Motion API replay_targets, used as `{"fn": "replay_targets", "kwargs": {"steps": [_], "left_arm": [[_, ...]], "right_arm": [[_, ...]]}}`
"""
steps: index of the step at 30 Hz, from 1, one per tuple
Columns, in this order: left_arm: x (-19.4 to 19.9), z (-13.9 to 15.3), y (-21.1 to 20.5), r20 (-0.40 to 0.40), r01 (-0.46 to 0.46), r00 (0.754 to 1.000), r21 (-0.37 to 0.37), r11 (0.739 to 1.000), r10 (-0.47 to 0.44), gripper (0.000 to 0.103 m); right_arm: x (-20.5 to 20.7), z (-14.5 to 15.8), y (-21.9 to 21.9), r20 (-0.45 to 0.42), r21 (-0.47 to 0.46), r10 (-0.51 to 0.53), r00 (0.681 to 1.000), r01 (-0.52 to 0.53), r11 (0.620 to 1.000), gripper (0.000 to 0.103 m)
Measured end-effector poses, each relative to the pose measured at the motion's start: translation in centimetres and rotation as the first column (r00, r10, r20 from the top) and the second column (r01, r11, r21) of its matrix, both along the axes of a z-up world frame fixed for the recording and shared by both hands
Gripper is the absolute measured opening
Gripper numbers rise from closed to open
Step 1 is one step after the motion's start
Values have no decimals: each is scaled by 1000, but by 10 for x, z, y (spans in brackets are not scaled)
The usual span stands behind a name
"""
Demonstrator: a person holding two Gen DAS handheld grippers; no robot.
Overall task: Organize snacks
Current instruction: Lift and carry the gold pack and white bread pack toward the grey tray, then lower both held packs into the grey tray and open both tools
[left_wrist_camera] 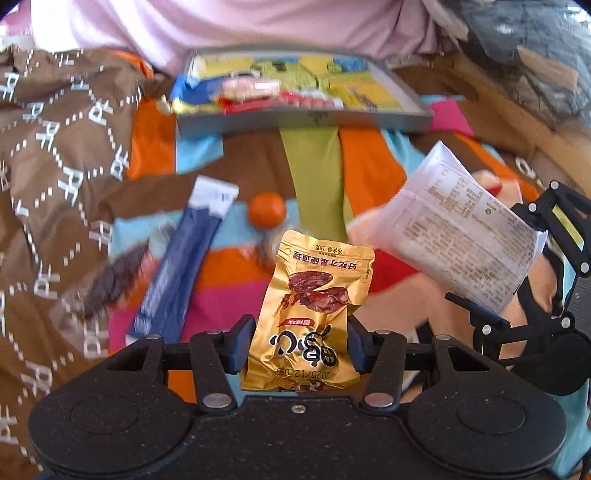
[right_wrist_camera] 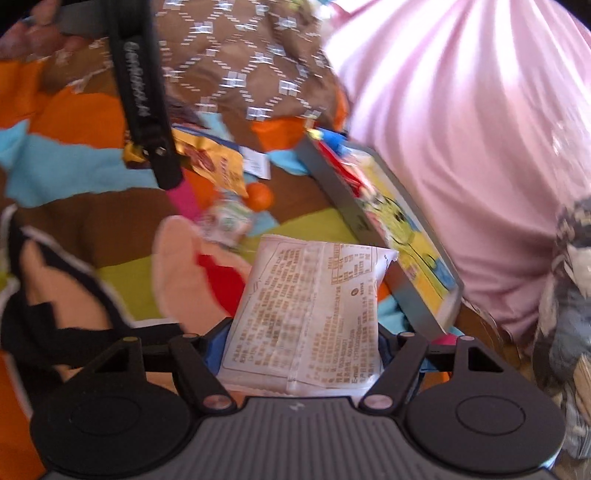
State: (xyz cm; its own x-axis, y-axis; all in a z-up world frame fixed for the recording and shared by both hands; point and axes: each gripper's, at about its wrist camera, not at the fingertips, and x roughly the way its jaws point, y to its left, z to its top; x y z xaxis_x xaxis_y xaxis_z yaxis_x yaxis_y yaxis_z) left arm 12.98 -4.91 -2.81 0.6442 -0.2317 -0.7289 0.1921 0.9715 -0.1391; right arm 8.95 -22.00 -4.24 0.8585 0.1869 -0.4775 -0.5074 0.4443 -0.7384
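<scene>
Crowded tray, open bedspread ahead.
Snack packs fill the grey tray (left_wrist_camera: 303,123) near its front wall. Between it and the grippers, only a blue stick pack (left_wrist_camera: 181,266) and small orange ball (left_wrist_camera: 267,213) interrupt the bedspread (left_wrist_camera: 317,166).

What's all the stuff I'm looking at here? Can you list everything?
Gold snack packet: one, gold with red print, clamped between the left fingers.
White snack packet: one, white with fine print, clamped between the right fingers.
Blue stick packet: one, blue with a white end, lying on the blanket.
Small orange fruit: one, orange, on the blanket beyond the gold packet.
Grey tray: one, grey rim, yellow picture inside, holding several bright wrappers.
Blanket: one, many-coloured patches, under everything.
Brown patterned cloth: one, brown with white marks, on the left.
Person's pink top: behind the tray.
Left gripper: shut.
Right gripper: shut.
</scene>
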Motion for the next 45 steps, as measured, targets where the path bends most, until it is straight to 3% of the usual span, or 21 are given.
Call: {"fn": "replay_targets", "kwargs": {"steps": [6, 16, 23, 27, 32, 38, 45], "left_arm": [[22, 22, 0, 66, -38, 997, -27, 999, 39, 53], [70, 58, -4, 173, -129, 974, -94, 987, 144, 53], [124, 79, -13, 236, -181, 951, -97, 979, 199, 53], [163, 82, -14, 268, -225, 929, -142, 964, 256, 53], [198, 82, -17, 306, -261, 905, -151, 953, 296, 53], [227, 84, -25, 290, -263, 910, -153, 953, 297, 53], [243, 71, -43, 276, -247, 921, -135, 960, 276, 53]], "right_arm": [[28, 17, -10, 4, 61, -92, 996, 92, 994, 76], [62, 30, -14, 100, 66, -113, 989, 106, 992, 75], [122, 50, -7, 149, 159, -196, 969, 173, 972, 75], [164, 61, -4, 128, 247, -273, 953, 236, 940, 75], [204, 61, 3, 141, 273, -313, 939, 267, 924, 75], [237, 60, -1, 91, 327, -365, 927, 318, 890, 75], [249, 57, -14, 3, 392, -397, 918, 365, 845, 75]]}}
